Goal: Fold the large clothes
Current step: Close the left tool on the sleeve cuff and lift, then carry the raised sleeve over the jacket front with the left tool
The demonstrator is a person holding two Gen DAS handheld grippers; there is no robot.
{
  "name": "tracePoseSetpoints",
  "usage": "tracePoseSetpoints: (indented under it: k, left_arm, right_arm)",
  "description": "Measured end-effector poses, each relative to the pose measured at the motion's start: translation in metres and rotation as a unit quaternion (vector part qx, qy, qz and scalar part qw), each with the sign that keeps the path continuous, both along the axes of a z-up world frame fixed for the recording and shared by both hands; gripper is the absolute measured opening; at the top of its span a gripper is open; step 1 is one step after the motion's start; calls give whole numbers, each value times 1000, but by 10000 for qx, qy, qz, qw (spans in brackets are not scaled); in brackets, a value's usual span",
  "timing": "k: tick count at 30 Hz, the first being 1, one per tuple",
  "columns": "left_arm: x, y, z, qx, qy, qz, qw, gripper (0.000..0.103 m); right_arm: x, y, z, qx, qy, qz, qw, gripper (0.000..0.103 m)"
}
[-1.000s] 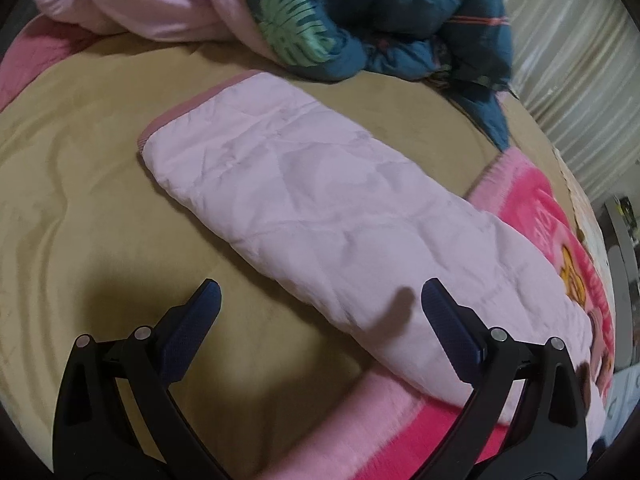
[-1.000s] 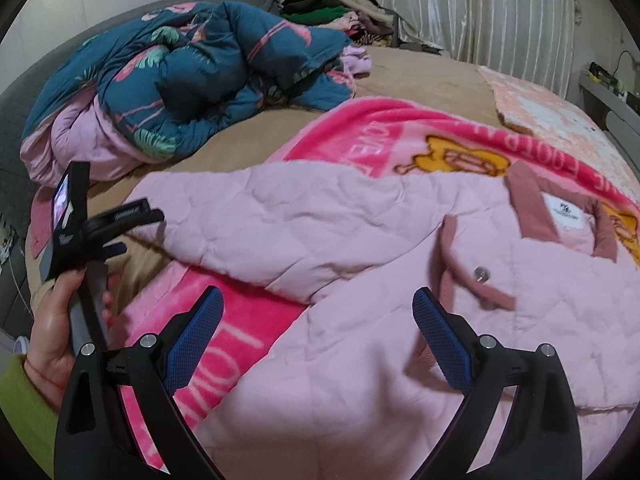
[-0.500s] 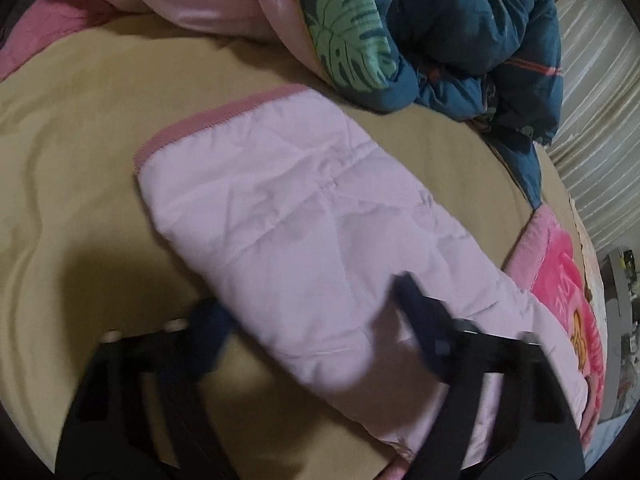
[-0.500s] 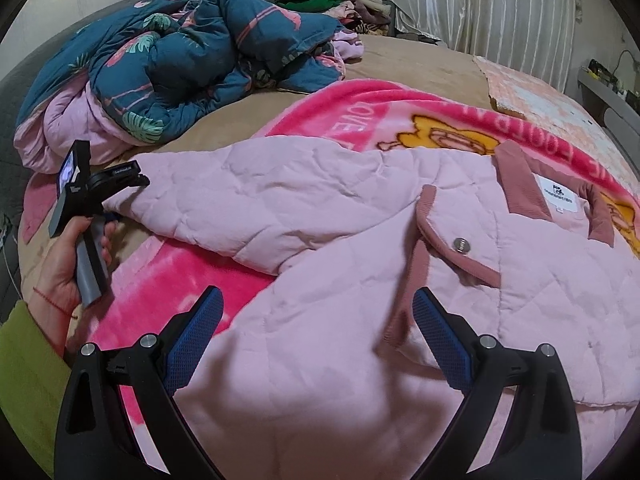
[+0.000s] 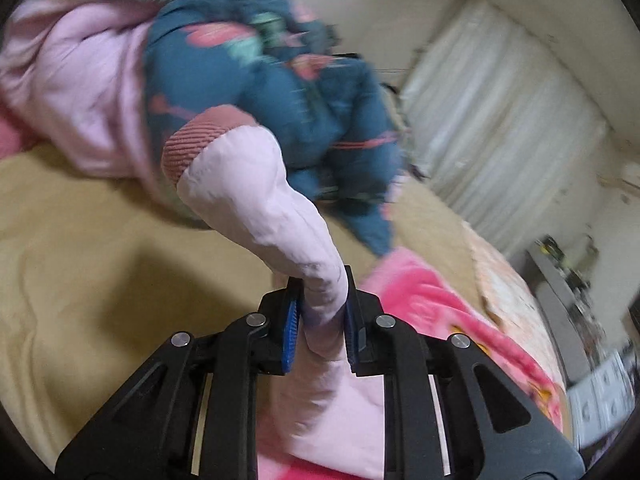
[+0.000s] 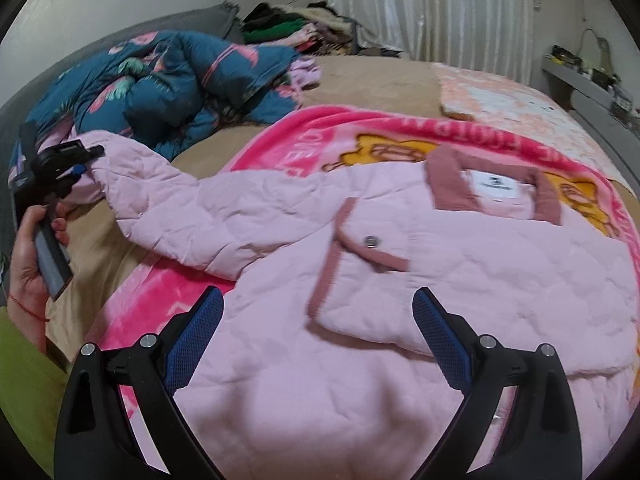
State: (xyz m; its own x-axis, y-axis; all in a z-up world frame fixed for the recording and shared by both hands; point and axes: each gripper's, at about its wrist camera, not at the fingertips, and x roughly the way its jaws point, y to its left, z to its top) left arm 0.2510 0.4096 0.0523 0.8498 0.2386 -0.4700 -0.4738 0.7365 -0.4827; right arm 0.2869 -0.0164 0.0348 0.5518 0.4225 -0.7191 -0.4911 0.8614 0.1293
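A pale pink quilted jacket (image 6: 460, 272) lies spread on the bed, with its dusty-rose collar (image 6: 448, 192) at the right. My left gripper (image 5: 321, 280) is shut on the jacket's sleeve (image 5: 256, 200), pinching it a little behind the ribbed cuff (image 5: 192, 144). The sleeve end is lifted off the bed. In the right wrist view the left gripper (image 6: 80, 160) sits at the far left, held by a hand (image 6: 28, 248), with the sleeve (image 6: 180, 208) rising toward it. My right gripper (image 6: 316, 298) hovers open over the jacket's front, nothing between its fingers.
A bunched teal floral duvet (image 6: 172, 80) lies at the back left. A bright pink blanket (image 6: 360, 128) lies under the jacket on a tan sheet (image 5: 100, 260). A clothes pile (image 6: 296, 28) and a curtain (image 6: 432, 8) are at the far side; a shelf (image 6: 580, 72) stands at the right.
My left gripper went from wide open over the flat sleeve to shut on it and rose, lifting the cuff end. My right gripper slid across the jacket toward the collar side.
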Motion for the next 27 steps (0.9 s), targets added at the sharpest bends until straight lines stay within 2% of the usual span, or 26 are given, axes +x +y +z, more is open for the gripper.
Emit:
tracePoseSetpoints:
  k: [4, 8, 12, 27]
  left_arm:
    - [1, -38, 23, 25, -169, -562, 9983, 11]
    - [-6, -78, 46, 234, -303, -931, 9949, 11]
    - [-7, -111, 67, 477, -356, -1148, 9916, 11]
    - [-5, -216, 124, 935, -154, -1737, 9802, 11]
  right_arm:
    - [-5, -28, 16, 48, -118, -203, 9997, 95]
    - [-9, -60, 30, 179, -180, -432, 9987, 95]
    - [-17, -84, 41, 250, -261, -577, 9977, 95]
    - [-38, -180, 84, 734, -488, -1011, 9910, 95]
